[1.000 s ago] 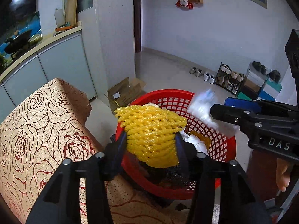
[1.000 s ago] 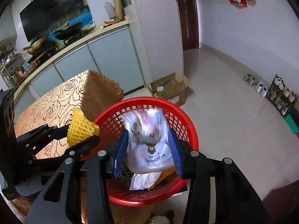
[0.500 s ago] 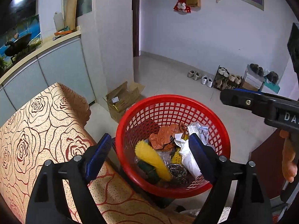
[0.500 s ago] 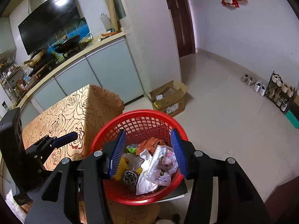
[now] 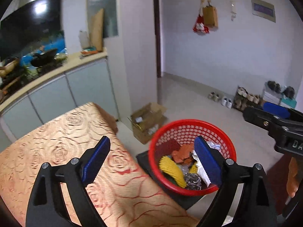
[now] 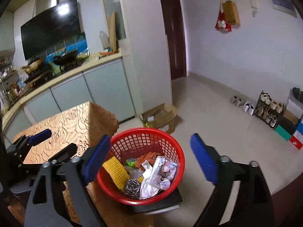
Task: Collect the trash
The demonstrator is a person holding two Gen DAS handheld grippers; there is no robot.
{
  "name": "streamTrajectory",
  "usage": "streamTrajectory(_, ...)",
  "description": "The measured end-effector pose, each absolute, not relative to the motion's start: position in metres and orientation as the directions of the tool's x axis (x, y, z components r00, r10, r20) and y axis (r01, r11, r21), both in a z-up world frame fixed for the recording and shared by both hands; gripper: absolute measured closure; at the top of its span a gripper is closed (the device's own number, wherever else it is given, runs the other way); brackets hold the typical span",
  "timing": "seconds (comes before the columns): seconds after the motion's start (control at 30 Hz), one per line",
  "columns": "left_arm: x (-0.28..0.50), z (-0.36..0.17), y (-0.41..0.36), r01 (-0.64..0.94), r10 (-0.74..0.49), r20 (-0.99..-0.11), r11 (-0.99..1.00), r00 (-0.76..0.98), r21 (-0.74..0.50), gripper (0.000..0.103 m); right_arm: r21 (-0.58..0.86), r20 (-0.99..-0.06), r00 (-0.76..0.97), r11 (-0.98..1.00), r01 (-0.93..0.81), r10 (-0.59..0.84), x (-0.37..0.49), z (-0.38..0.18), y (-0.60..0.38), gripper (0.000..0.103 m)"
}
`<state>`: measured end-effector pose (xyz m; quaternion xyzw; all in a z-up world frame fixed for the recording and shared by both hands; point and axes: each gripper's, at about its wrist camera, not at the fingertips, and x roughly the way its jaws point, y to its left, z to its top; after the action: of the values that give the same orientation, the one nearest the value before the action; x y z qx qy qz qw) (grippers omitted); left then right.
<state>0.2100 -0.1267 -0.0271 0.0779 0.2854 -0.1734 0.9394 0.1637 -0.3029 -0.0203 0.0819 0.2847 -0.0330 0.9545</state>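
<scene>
A red mesh basket (image 5: pixel 191 125) (image 6: pixel 145 132) stands on a dark stool beside the table. Inside lie a yellow foam net (image 5: pixel 172 171) (image 6: pixel 115 171), a white plastic bag (image 6: pixel 161 176), a steel scourer (image 6: pixel 132 186) and orange scraps (image 5: pixel 182 153). My left gripper (image 5: pixel 152 162) is open and empty, raised above the table edge and the basket. My right gripper (image 6: pixel 151 158) is open and empty, above the basket. Each gripper shows at the side of the other's view.
The table with a gold rose-pattern cloth (image 5: pixel 56 147) (image 6: pixel 75 121) lies left of the basket. An open cardboard box (image 5: pixel 147 119) sits on the floor behind. Kitchen cabinets (image 6: pixel 90 92) stand at the back left, a shoe rack (image 6: pixel 269 109) at the right wall.
Both grippers opened and dropped the yellow foam net and the white bag into the basket. Both then rose and drew back, opening wider.
</scene>
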Motion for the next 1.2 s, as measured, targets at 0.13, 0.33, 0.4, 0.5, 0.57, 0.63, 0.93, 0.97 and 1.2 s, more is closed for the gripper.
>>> streamTrajectory(0.13,0.191,-0.013,-0.110,0.328,-0.258,-0.534,0.944,0.805,0.040,0.013,0.140,-0.530,0.848,0.983,0.121,-0.028,0.146,-0.013,-0.294,0.012)
streamTrajectory(0.33,0.162,-0.002,-0.095,0.293,-0.228,-0.507,0.955,0.831,0.051,0.010,0.117,-0.525,0.850,0.985,0.124,-0.045,0.127,-0.010,-0.277,0.011)
streamTrajectory(0.4,0.155,0.000,-0.093,0.279,-0.214,-0.503,0.959,0.838,0.057,0.010,0.105,-0.527,0.848,0.986,0.131,-0.056,0.119,-0.011,-0.271,0.008)
streamTrajectory(0.5,0.144,0.002,-0.089,0.252,-0.192,-0.496,0.966,0.847,0.056,0.009,0.095,-0.528,0.847,0.987,0.129,-0.060,0.108,-0.012,-0.264,0.006)
streamTrajectory(0.57,0.138,0.004,-0.083,0.234,-0.183,-0.497,0.971,0.848,0.043,0.009,0.085,-0.528,0.847,0.989,0.122,-0.059,0.100,-0.013,-0.260,0.006)
streamTrajectory(0.63,0.129,0.006,-0.076,0.216,-0.172,-0.495,0.976,0.852,0.033,0.009,0.077,-0.524,0.850,0.990,0.115,-0.058,0.093,-0.013,-0.256,0.006)
streamTrajectory(0.93,0.098,0.009,-0.058,0.135,-0.102,-0.505,0.990,0.857,0.029,0.009,0.064,-0.514,0.857,0.995,0.075,-0.031,0.069,-0.009,-0.243,0.006)
streamTrajectory(0.97,0.096,0.009,-0.056,0.124,-0.093,-0.508,0.992,0.856,0.028,0.009,0.062,-0.513,0.858,0.996,0.070,-0.028,0.068,-0.009,-0.241,0.006)
streamTrajectory(1.2,0.082,0.006,-0.042,0.067,-0.041,-0.516,0.997,0.856,0.032,0.009,0.052,-0.505,0.863,0.998,0.026,0.004,0.059,-0.006,-0.227,0.006)
